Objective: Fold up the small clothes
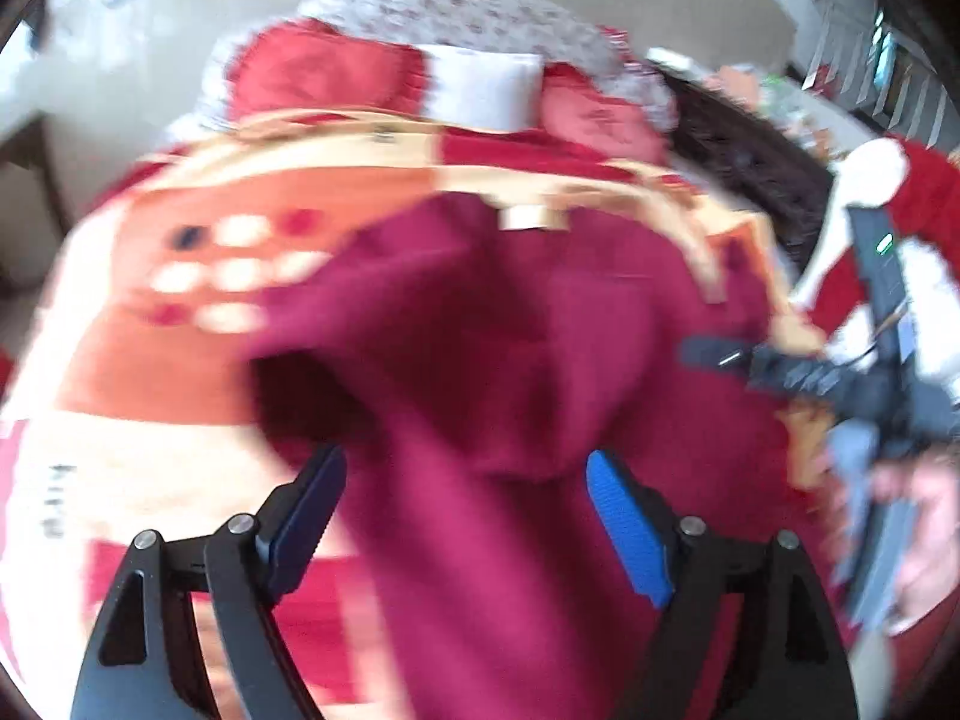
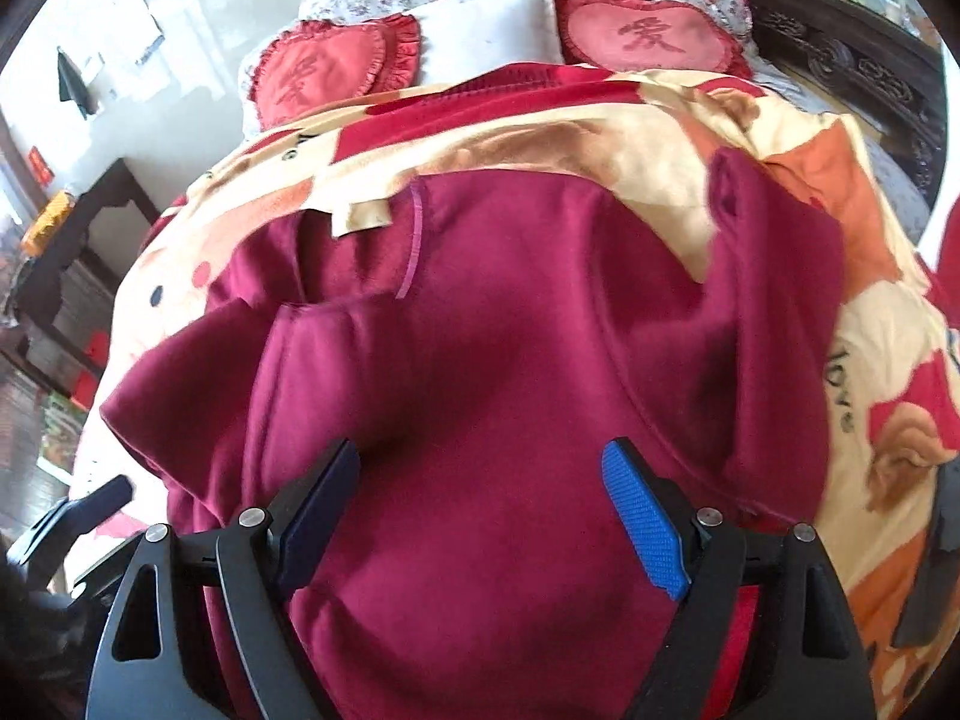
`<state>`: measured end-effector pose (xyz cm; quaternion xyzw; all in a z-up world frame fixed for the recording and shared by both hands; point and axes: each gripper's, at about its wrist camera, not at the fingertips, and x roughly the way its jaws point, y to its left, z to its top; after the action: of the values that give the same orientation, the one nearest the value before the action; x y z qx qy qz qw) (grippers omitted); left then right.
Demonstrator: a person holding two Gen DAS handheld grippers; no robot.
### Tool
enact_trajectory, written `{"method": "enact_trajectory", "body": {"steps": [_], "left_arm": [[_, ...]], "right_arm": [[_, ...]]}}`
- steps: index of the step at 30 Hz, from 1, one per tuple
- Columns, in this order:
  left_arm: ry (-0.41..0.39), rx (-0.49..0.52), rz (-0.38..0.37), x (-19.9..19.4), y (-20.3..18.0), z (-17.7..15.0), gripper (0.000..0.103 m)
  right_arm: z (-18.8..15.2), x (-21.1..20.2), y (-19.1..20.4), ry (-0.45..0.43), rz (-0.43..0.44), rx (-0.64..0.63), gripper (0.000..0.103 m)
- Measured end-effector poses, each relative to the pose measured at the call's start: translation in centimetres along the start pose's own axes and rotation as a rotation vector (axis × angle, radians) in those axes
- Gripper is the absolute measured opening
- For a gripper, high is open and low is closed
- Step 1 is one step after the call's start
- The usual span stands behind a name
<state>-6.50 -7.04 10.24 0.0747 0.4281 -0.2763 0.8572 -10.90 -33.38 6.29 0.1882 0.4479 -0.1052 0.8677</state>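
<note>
Both tools are spread wide with nothing pinched: your left tool [image 1: 465, 522] and your right tool [image 2: 483, 516] each hang over the maroon garment [image 2: 480, 360], cloth showing below the gap but the pads clear of it. The garment lies spread on the patterned blanket [image 2: 840, 192] over the bed, a pale label [image 2: 360, 219] at its far end toward the heart pillows [image 2: 648, 30] and white pillow [image 2: 486, 30]. So its long axis runs away from you, roughly in line with where both tools point. One sleeve is flopped across on the left, a second fold stands up on the right edge. In the left wrist view, badly motion-blurred, the right tool sits off at the right edge with a hand [image 1: 912, 516] on it. My read: the right tool is nearer the upstanding fold, the left nearer the flopped sleeve; you'd grab a side edge and carry it across the long axis. No containers in view.
</note>
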Motion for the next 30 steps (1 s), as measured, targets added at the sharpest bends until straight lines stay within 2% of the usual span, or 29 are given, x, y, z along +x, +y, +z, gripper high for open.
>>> {"method": "enact_trajectory", "body": {"steps": [3,5,8,12,15,17,18,21,25,26,28,29,30], "left_arm": [[0.043,-0.02,0.152,1.1,2.7,-1.2,0.086],[0.062,-0.064,0.193,2.0,4.3,-1.6,0.086],[0.079,-0.121,0.194,3.1,5.5,-1.7,0.086],[0.084,-0.111,0.214,3.9,5.5,-1.5,0.086],[0.083,-0.102,0.215,3.9,5.5,-1.8,0.086],[0.081,-0.104,0.225,4.4,5.3,-1.4,0.086],[0.083,-0.106,0.229,4.4,5.4,-1.4,0.086],[0.09,-0.124,0.225,4.4,5.8,-1.4,0.086],[0.08,-0.126,0.225,4.1,5.6,-1.4,0.086],[0.077,-0.12,0.23,4.1,5.5,-1.4,0.086],[0.081,-0.114,0.24,4.3,5.6,-1.4,0.086],[0.088,-0.114,0.246,4.4,5.7,-1.4,0.086],[0.092,-0.117,0.249,4.5,5.7,-1.4,0.086]], "right_arm": [[0.5,0.9,1.2,0.005,0.044,0.002,0.067],[0.5,1.5,1.9,0.012,0.05,0.018,0.067],[-0.3,2.2,2.3,0.036,0.071,0.042,0.067],[-1.3,3.6,1.3,0.079,0.04,0.102,0.067],[-1.6,3.5,0.2,0.138,0.105,0.218,0.065],[-2.0,2.1,-0.2,0.107,0.182,0.263,0.065],[-2.1,1.5,-0.2,0.088,0.186,0.267,0.065],[-2.2,1.2,-0.3,0.077,0.169,0.271,0.065],[-2.5,3.2,-0.9,0.137,0.119,0.322,0.064],[-2.5,3.5,-1.0,0.143,0.115,0.327,0.057],[-2.7,3.7,-1.2,0.123,0.087,0.318,0.034],[-2.5,3.5,-1.3,0.109,0.063,0.301,0.008],[-2.1,3.0,-1.5,0.097,0.041,0.277,0.0]]}}
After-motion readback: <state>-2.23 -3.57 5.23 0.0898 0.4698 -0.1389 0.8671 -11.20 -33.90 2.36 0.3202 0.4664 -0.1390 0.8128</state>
